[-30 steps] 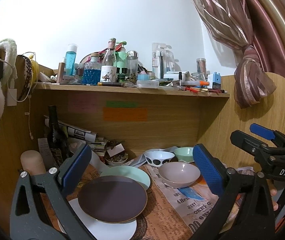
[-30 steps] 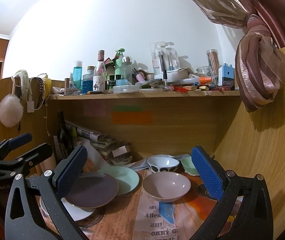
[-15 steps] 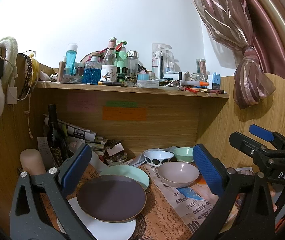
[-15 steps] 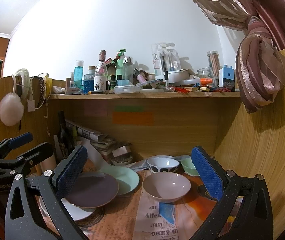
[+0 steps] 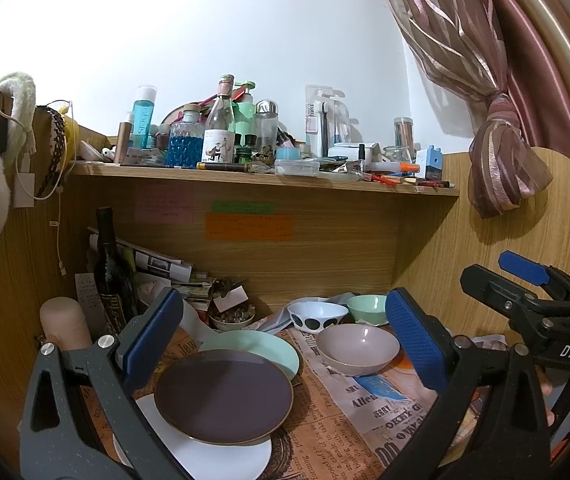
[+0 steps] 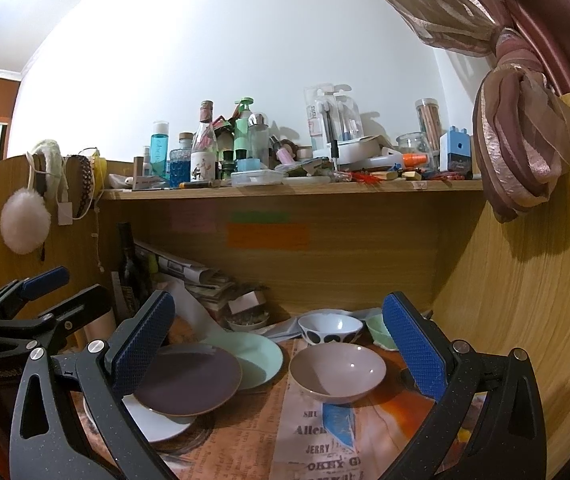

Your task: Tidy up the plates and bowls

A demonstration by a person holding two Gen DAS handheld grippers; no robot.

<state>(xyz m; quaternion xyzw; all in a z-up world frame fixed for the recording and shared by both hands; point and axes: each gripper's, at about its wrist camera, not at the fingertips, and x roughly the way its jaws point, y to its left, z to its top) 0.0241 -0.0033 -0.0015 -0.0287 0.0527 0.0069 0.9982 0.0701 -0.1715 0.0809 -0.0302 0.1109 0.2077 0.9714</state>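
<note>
Hovering wide open and empty, the left gripper (image 5: pixel 285 340) and right gripper (image 6: pixel 279 340) face a dark purple round plate (image 5: pixel 223 396) stacked on a white plate (image 5: pixel 205 454), near left of a pale pink bowl (image 6: pixel 337 372) on newspaper (image 6: pixel 317 440).

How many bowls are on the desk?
3, maybe more hidden: a pink bowl nearest, a spotted bowl behind it, a green bowl at back right.

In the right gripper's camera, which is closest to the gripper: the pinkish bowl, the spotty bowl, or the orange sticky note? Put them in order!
From the right gripper, jaws open:
1. Pinkish bowl, just ahead between the jaws on the newspaper.
2. Spotty bowl, right behind it, nearer the back.
3. Orange sticky note, farthest, stuck on the wooden back panel under the shelf.
</note>
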